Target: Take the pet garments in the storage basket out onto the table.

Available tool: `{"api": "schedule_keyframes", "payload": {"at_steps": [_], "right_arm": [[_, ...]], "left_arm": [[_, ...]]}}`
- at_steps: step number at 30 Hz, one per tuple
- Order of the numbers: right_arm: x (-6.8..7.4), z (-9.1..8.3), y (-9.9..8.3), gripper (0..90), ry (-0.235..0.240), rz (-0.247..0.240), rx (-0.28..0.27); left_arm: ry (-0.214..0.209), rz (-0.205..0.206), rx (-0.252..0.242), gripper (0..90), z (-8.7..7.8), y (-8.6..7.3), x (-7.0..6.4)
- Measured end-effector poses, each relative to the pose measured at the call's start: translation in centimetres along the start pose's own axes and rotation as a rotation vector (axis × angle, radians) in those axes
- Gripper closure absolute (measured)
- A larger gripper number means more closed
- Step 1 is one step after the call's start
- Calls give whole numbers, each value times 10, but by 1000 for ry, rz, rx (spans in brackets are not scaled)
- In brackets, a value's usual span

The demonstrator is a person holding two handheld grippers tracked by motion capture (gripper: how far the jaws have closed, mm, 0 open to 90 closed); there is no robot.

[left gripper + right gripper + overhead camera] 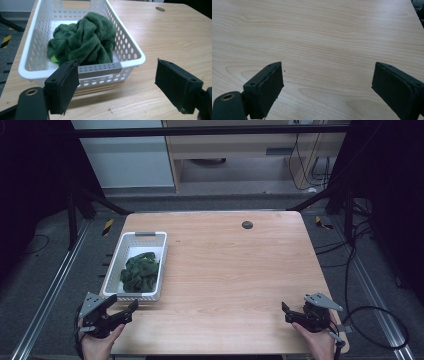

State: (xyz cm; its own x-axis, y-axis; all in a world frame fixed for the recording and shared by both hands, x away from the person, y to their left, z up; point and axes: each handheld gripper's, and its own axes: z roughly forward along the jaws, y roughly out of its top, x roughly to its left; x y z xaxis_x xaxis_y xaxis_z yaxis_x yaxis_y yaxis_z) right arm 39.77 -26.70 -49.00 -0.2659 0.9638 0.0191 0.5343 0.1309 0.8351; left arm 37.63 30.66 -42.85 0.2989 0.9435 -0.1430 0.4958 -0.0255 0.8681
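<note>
Wooden table (225, 265) — green towel (85, 40) hides yellow-green scrap in basket (130, 53).

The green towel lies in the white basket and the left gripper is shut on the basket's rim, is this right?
Not quite. The green towel does lie in the white basket, but the left gripper is open, just short of the rim, touching nothing, as the left gripper view shows.

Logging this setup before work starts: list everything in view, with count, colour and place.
basket: one, white, perforated, left side of the table.
towel: one, dark green, crumpled inside the basket.
table: one, light wood, centre.
round cap: one, dark, far part of the table.
left claw: one, black, open, near left corner just short of the basket.
right claw: one, black, open, near right corner over bare wood.
</note>
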Motion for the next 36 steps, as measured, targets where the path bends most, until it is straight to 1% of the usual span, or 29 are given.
{"api": "schedule_keyframes", "payload": {"at_steps": [6, 8, 15, 17, 19, 23, 27, 36], "right_arm": [[0, 0, 0, 101, 2, -3, -3], [0, 0, 0, 101, 2, -3, -4], [0, 0, 0, 101, 0, -3, -4], [1, 0, 0, 101, 2, 3, -1], [1, 0, 0, 101, 1, -1, -4], [1, 0, 0, 101, 1, -6, -3], [1, 0, 0, 101, 3, -2, -1], [2, 0, 0, 100, 7, -1, -2]], "left_arm": [[-5, 7, -7, 181, 1, 8, -1], [-13, 18, -4, 181, 1, 12, -1], [-21, 14, -18, 180, -2, 21, 0], [-25, 20, -19, 180, -2, 24, 1], [-27, 16, -23, 179, -1, 26, 1], [-30, 20, -19, 178, 0, 30, 2], [-31, 30, -8, 177, 2, 34, 3], [-31, 35, 3, 173, 6, 44, 4]]}}
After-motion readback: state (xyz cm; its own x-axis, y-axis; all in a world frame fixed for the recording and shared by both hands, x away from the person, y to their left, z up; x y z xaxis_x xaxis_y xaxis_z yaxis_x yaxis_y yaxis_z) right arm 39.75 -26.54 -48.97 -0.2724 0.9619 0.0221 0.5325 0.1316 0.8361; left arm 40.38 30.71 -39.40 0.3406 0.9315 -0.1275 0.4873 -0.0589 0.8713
